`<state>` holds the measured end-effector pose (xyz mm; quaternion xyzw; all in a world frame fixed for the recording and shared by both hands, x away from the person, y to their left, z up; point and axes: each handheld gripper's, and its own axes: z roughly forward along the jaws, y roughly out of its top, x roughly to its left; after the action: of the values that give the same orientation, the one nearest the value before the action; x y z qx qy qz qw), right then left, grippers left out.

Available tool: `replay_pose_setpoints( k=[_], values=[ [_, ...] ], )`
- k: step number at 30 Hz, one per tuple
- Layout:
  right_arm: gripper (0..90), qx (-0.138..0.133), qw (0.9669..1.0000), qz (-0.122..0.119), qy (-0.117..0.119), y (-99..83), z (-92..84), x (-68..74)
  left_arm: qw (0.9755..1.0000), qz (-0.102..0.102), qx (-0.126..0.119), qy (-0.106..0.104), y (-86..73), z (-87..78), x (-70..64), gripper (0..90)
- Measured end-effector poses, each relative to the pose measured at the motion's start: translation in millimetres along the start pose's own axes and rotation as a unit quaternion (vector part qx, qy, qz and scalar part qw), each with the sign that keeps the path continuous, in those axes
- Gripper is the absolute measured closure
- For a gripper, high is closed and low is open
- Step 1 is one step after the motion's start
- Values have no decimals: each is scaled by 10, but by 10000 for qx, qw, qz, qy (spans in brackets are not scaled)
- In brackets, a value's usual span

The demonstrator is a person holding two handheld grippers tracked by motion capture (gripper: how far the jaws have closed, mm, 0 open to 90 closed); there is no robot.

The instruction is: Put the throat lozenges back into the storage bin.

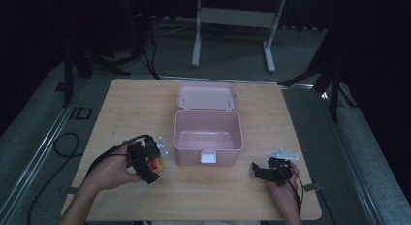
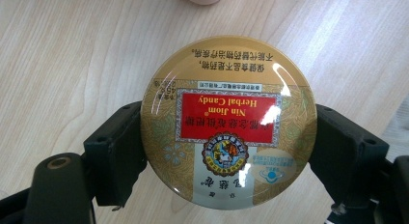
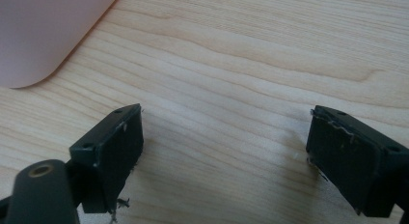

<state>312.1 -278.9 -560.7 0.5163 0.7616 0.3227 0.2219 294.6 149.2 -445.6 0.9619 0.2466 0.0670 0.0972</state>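
- Between the left gripper's (image 2: 226, 151) fingers (image 2: 115, 151): a round candy tin (image 2: 227, 122), gold with a red label, clamped at its two sides, lid toward the camera.
- In the high view, same tin (image 1: 156, 165) at the left gripper (image 1: 148, 162), near the front left of the table (image 1: 121, 113), just left of the pink box.
- Whether lifted clear of the wood or just resting on it: hard to tell; seemingly a little above it, judging by the left gripper view.
- Done so far, by the look of things: tin grasped, box already open.
- Left to do, probably: carry the tin right and over the front wall, then set it down inside and let go.
- Pink box (image 1: 208, 133) in the middle of the table, lid (image 1: 207, 96) swung back and lying flat behind it, inside bare, white latch (image 1: 208, 157) on the front wall.
- Front wall of the box: the one thing between tin and inside, so a lift over the rim needed, not a slide.
- Small pale bits (image 1: 161, 146) on the wood just beyond the left gripper; too small to name.
- Right gripper (image 1: 266, 172) at the front right, well apart from the box, fingers (image 3: 115, 147) spread wide with nothing between them, bare wood below.
- Corner of the box (image 3: 43, 35) at the top left of the right gripper view.
- Beyond the table: dark floor, cables, legs of another desk, none in the way.
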Motion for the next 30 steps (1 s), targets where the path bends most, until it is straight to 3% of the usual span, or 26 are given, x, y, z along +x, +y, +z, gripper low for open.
replay_pose_setpoints(
  k=[9, 30],
  values=[
    [127, 0, 10000, -1, 0, 0, 0, 0, 9999, 121, 31, -71, 31, -156, 41, 205],
    [127, 0, 10000, 16, -1, 0, 0, 2, 9995, 307, 21, 18, 203, -426, 125, 205]
  ],
)
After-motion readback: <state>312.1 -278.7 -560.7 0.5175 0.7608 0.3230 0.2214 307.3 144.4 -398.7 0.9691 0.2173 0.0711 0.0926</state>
